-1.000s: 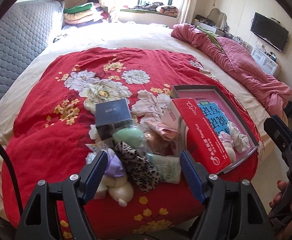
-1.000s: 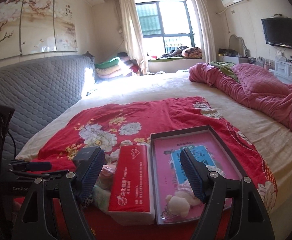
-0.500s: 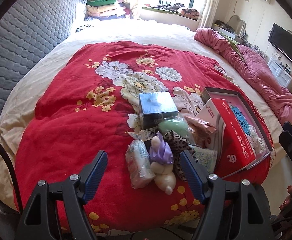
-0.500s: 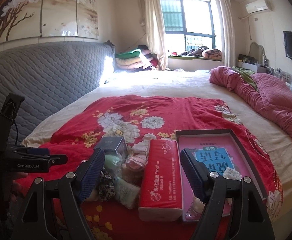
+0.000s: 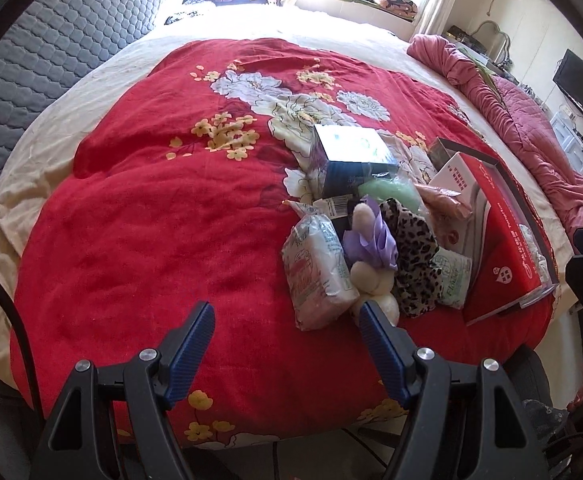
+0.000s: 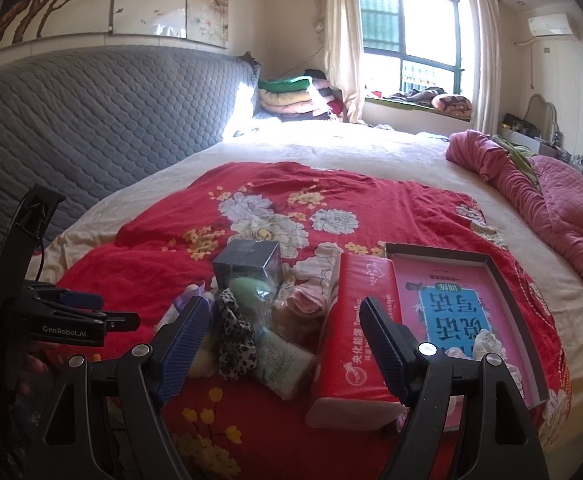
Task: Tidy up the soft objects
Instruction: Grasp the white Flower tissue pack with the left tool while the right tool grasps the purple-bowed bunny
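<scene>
A heap of soft things lies on the red floral blanket (image 5: 151, 220): a wrapped tissue pack (image 5: 317, 268), a cream plush toy with a purple bow (image 5: 365, 240), a leopard-print scrunchie (image 5: 413, 256), a green pouch (image 5: 389, 192) and a pink cloth (image 5: 443, 200). A red tissue box (image 6: 357, 332) leans beside an open grey box (image 6: 499, 280) lined in pink. My left gripper (image 5: 287, 344) is open and empty, just short of the tissue pack. My right gripper (image 6: 285, 334) is open and empty, above the scrunchie (image 6: 235, 338) and the tissue box.
A dark blue carton (image 5: 351, 160) stands behind the heap. A pink quilt (image 6: 547, 208) lies bunched at the right of the bed. A grey padded headboard (image 6: 91, 120) runs along the left. Folded blankets (image 6: 291, 96) are stacked by the window.
Both grippers have drawn back and shifted left, so the heap sits further right in the left wrist view and lower left in the right wrist view. Both stayed open.
</scene>
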### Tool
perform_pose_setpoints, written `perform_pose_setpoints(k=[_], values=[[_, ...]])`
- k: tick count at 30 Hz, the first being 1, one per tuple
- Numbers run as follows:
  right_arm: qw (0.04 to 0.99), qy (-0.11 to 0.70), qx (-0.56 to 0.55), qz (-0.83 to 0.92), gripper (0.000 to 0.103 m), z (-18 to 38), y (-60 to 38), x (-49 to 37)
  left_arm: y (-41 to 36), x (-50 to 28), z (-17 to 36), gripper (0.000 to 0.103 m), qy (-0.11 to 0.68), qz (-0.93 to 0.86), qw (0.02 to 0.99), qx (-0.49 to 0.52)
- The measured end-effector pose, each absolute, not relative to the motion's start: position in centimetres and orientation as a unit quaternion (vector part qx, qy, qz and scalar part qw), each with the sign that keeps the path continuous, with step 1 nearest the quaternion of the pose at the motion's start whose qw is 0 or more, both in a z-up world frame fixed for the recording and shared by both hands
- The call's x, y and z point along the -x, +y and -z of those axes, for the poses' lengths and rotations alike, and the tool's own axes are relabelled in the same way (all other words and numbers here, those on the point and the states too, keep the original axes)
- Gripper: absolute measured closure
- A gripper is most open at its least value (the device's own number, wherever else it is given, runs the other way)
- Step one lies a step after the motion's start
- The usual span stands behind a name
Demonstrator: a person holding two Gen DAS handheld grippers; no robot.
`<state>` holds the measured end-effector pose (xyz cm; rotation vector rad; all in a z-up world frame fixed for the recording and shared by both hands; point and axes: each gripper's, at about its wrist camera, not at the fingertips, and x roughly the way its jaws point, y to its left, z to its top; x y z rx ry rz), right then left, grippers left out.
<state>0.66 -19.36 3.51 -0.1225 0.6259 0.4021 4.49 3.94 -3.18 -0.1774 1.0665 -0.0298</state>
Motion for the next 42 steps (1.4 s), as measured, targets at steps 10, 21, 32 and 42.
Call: perform_pose_setpoints(k=[10, 21, 32, 42], values=[[0.908, 0.340, 0.093, -0.225, 0.024, -0.2, -16.5, -0.9, 3.2, -5.3, 6.1, 0.029, 0.533, 0.020, 0.841, 0.083], [0.878, 0.381, 0.139, -0.255, 0.024, 3.7, -13.4, -1.5, 3.0, -7.2, 7.5, 0.029, 0.541, 0.026, 0.836, 0.094], [0.863, 0.376, 0.192, -0.277, 0.024, 6.9, -8.2, -2.8, 6.3, -8.7, 8.8, 0.029, 0.536, 0.031, 0.828, 0.161], [0.859, 0.351, 0.262, -0.267, 0.037, 9.7, -4.3, -4.7, 8.1, -10.2, 9.8, 0.029, 0.533, 0.030, 0.821, 0.201]])
